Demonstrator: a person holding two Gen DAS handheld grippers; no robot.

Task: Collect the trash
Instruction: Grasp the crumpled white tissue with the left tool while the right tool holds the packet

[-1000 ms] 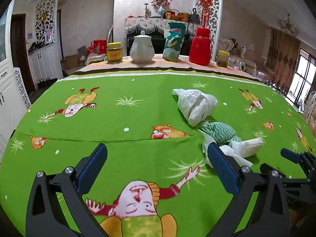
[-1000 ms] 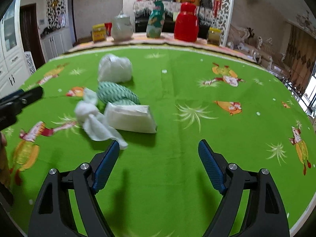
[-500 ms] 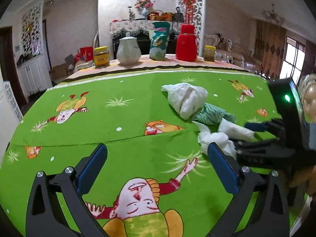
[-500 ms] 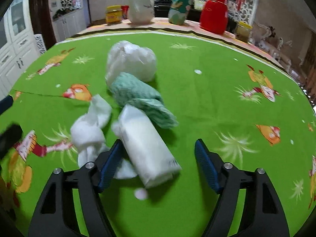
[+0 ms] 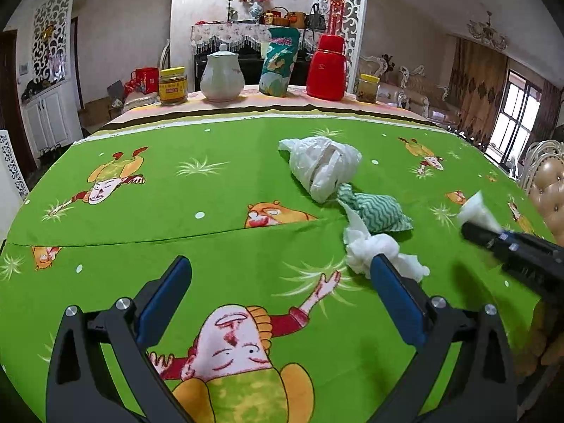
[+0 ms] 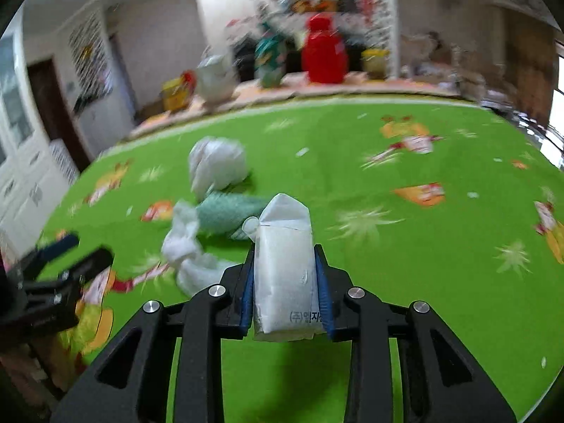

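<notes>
While our right gripper (image 6: 284, 278) is closing on the white packet (image 6: 283, 264), lifted off the green tablecloth (image 6: 405, 264), we hold it level. We keep our left gripper (image 5: 280, 298) spread, empty, beside the crumpled tissue (image 5: 379, 246).

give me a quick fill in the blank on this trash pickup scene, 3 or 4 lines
1. The right gripper is closing on a white ____.
2. The left gripper holds ____.
3. The green wavy-striped wrapper lies between the white plastic bag and the crumpled ____.
4. The thermos at the table's far edge is ____.

Missing words: carton; nothing; tissue; red
</notes>
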